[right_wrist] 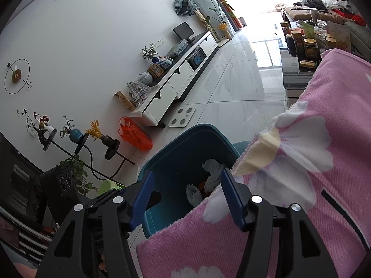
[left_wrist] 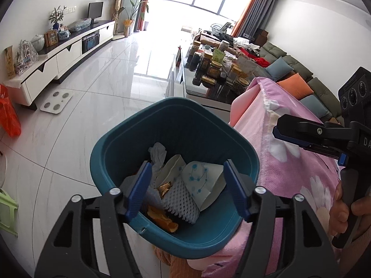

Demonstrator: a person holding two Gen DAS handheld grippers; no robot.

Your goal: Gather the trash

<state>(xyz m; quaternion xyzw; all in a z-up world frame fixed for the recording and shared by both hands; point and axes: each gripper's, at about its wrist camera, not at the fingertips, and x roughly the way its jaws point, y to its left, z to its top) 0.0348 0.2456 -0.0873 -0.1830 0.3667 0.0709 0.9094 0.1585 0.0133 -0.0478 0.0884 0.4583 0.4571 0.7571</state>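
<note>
Two grippers stand with jaws apart and nothing between the pads; the left gripper hangs over the bin, the right gripper over the bin's edge and the pink blanket. Trash lies inside the bin: tissue, foam net, paper, peel. I judge the drop step is finished; next move calls for finding more trash, away from the bin.

"DA" on right gripper
</note>
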